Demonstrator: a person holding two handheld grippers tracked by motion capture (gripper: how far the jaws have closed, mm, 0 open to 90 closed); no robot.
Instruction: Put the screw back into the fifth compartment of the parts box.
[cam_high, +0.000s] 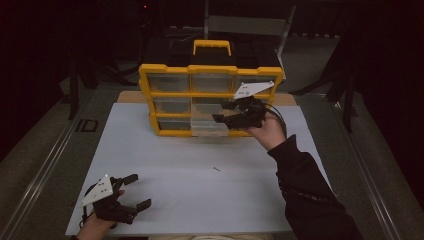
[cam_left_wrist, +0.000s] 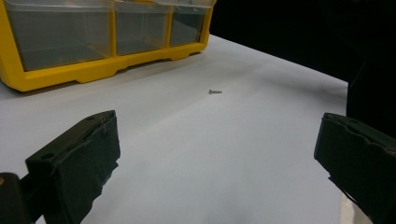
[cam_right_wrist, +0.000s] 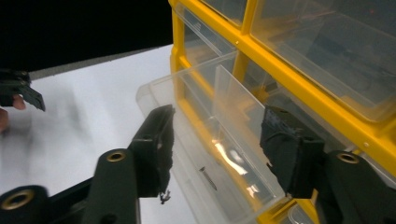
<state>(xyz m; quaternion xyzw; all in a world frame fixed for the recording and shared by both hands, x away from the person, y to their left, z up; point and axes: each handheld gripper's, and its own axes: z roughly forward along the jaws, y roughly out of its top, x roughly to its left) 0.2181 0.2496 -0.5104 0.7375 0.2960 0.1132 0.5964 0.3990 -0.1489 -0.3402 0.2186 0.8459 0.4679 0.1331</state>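
The left gripper (cam_high: 131, 191) is resting on the white board (cam_high: 165, 165) with its jaws standing wide and empty. A screw (cam_high: 216, 169) is lying mid-board. The right gripper (cam_high: 226, 112) is hovering, jaws apart, over the pulled-out clear drawer (cam_right_wrist: 210, 140), where another screw (cam_right_wrist: 208, 178) is lying, in the yellow cabinet (cam_high: 145, 80).

A white table (cam_high: 165, 200) carries a yellow drawer organizer (cam_high: 170, 95) and one loose screw (cam_high: 216, 169).
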